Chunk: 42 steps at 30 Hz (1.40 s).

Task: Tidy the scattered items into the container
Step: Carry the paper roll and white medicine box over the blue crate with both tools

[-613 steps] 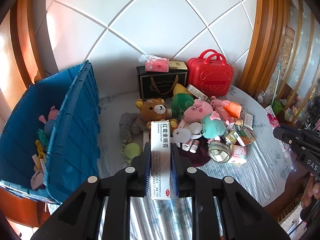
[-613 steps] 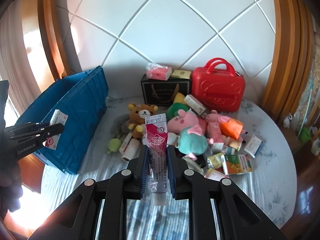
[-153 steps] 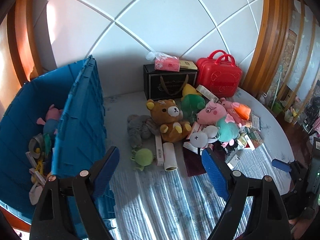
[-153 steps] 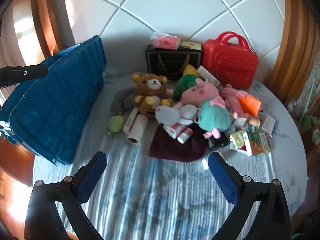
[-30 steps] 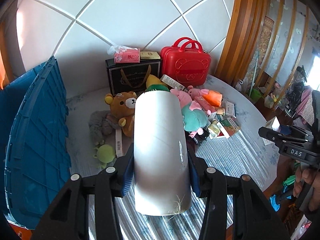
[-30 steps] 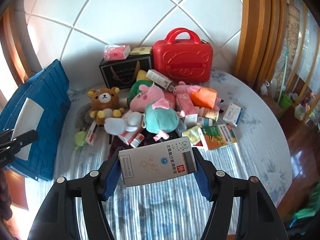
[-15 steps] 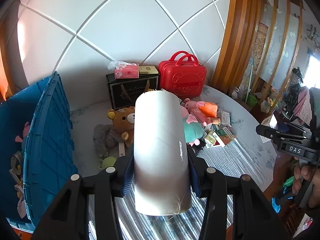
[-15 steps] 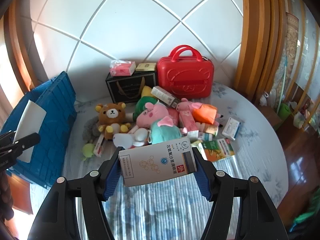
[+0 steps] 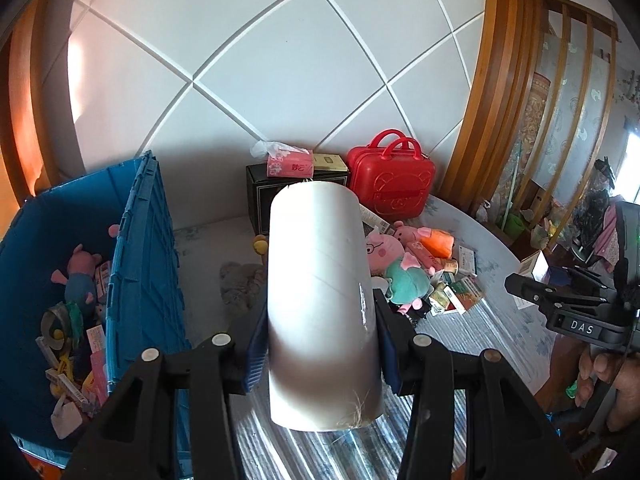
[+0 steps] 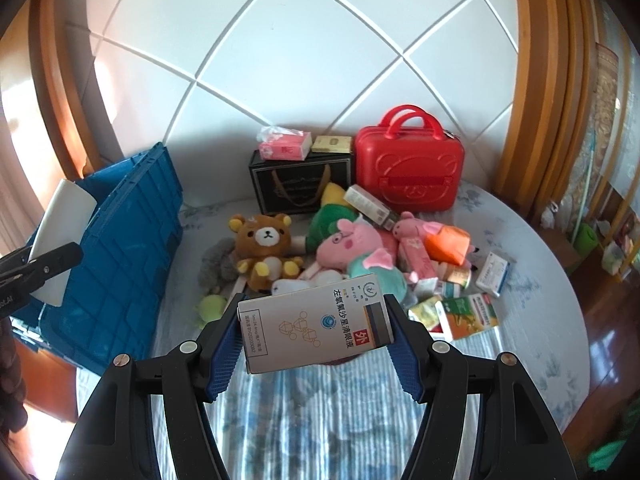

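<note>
My left gripper (image 9: pixel 320 344) is shut on a white cardboard roll (image 9: pixel 320 304), held upright above the table beside the blue crate (image 9: pixel 140 264). The crate holds a pink plush and several small packs. My right gripper (image 10: pixel 316 340) is shut on a white medicine box (image 10: pixel 316 330) with printed characters, held crosswise over the front of the table. Behind it lies the pile: a brown bear plush (image 10: pixel 264 248), a pink pig plush (image 10: pixel 352 242), a teal plush (image 9: pixel 408 282) and several small boxes (image 10: pixel 468 316). In the right wrist view the roll (image 10: pixel 60 240) shows at the left edge, by the crate (image 10: pixel 120 256).
A black gift bag (image 10: pixel 300 188) with a pink tissue pack (image 10: pixel 284 146) on top and a red bear suitcase (image 10: pixel 408 168) stand against the back wall. A grey plush (image 9: pixel 240 284) lies near the crate. The round table (image 10: pixel 540 320) drops off at the right. A hand (image 9: pixel 612 372) holds the right gripper.
Both grippers have risen and drawn back from the pile, each keeping its item. The crate's inside has come into the left wrist view.
</note>
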Tool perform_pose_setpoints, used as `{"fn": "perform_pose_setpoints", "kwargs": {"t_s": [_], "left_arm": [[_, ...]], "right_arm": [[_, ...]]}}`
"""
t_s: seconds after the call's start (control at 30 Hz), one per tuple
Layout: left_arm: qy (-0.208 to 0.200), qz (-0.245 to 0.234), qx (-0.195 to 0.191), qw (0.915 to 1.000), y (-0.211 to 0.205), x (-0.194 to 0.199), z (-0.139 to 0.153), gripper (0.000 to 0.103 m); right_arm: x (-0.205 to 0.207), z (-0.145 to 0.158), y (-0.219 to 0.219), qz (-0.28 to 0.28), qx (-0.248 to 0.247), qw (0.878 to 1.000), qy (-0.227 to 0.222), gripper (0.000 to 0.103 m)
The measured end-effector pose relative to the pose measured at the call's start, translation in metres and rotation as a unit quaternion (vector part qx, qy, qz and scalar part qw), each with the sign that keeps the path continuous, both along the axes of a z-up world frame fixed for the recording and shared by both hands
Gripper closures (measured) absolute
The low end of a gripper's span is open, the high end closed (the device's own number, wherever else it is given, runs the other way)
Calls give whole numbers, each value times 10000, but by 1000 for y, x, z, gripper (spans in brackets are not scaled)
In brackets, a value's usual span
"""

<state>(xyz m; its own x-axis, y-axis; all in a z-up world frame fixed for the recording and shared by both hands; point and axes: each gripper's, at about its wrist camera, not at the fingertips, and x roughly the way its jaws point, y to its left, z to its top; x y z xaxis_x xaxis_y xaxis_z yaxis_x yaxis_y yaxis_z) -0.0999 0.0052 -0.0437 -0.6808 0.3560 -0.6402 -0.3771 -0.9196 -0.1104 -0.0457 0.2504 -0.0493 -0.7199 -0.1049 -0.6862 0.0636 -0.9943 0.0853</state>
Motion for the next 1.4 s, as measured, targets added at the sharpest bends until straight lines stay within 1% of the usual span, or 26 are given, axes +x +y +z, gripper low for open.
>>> {"fn": "perform_pose_setpoints", "kwargs": {"t_s": [0.37,0.77,1.23,1.4], "left_arm": [[84,291,134,9995,-72,-2,8,58],[156,590,230,9979,-152,-1,11,58],[253,949,254,9948,-236,-3,19,58],[244,1093,334,9931,-262,-5,21,58]], "right_arm": [[-5,1,-62,221,-64,9997,-54,38],[-14,14,-128,404,4,9992,50,38],[-24,36,-237,1008,-3,9944,317,38],[-27,44,-277,1297,54,9907,417,38]]}}
